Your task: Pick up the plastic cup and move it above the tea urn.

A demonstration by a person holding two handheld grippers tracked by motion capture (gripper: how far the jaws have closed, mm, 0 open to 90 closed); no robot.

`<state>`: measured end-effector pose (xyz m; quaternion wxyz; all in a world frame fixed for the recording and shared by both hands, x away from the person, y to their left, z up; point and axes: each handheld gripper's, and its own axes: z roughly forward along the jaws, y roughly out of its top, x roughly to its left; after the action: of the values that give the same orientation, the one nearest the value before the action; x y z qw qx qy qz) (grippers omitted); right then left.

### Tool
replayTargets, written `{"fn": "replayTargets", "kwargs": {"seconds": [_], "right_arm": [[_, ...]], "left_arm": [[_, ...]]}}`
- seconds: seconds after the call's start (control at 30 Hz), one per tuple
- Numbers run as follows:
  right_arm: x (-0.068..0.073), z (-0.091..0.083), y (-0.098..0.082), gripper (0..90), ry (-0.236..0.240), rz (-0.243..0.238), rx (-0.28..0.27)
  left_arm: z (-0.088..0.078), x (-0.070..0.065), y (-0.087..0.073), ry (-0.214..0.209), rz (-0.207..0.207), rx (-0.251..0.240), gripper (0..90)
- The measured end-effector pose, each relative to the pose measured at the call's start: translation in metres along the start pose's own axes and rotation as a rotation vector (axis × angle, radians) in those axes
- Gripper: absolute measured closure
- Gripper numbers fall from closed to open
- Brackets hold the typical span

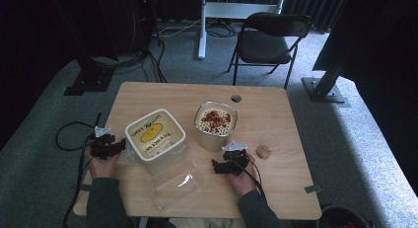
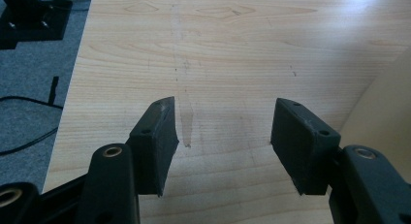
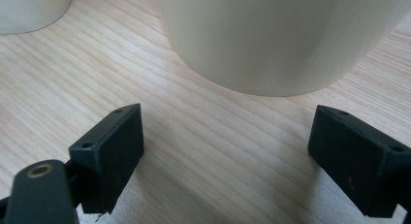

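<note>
A cream tub (image 1: 215,125) (image 3: 286,35) holding reddish-brown bits stands at the table's middle. Left of it sits a square cream container (image 1: 156,134) whose lid bears a yellow smiley; its wall (image 2: 387,112) edges the left gripper view. A clear plastic lid (image 1: 172,182) lies in front of it. My left gripper (image 1: 117,147) (image 2: 223,136) rests open at the table's left edge, beside the square container, nothing between its jaws. My right gripper (image 1: 218,165) (image 3: 225,151) stands open just in front of the tub, jaws wide apart over bare wood.
A small brown lump (image 1: 263,151) lies right of my right hand. The wooden table (image 1: 276,119) has a round cable hole (image 1: 236,98) at its far edge. A folding chair (image 1: 268,40) stands beyond, and cables (image 1: 69,134) trail on the carpet at left.
</note>
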<state>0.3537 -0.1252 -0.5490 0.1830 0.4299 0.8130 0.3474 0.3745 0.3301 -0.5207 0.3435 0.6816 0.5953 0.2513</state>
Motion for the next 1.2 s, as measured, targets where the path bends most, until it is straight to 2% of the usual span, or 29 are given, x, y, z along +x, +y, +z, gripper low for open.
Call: {"fn": "replayTargets", "kwargs": {"seconds": [0.13, 0.17, 0.2, 0.43, 1.03, 1.2], "right_arm": [[0.001, -0.002, -0.001, 15.1, 0.006, -0.005, 0.002], [0.002, -0.004, 0.000, 22.7, 0.005, 0.000, 0.013], [0.002, -0.006, 0.000, 24.9, 0.004, -0.001, 0.012], [0.002, -0.010, -0.002, 33.4, -0.006, 0.009, 0.005], [0.001, -0.013, -0.005, 35.2, -0.019, 0.021, 0.003], [0.002, -0.019, -0.002, 36.0, -0.015, 0.020, -0.010]], "left_arm": [[0.001, 0.000, 0.000, 0.003, 0.001, 0.000, 42.9], [0.001, -0.001, 0.000, 0.003, 0.002, 0.004, 43.0], [0.002, -0.001, 0.000, 0.003, 0.004, 0.005, 43.0], [0.003, -0.002, 0.001, 0.002, 0.014, 0.011, 42.9], [0.007, -0.007, 0.001, -0.006, 0.040, 0.025, 42.9], [0.008, -0.007, 0.002, -0.008, 0.041, 0.026, 42.9]]}}
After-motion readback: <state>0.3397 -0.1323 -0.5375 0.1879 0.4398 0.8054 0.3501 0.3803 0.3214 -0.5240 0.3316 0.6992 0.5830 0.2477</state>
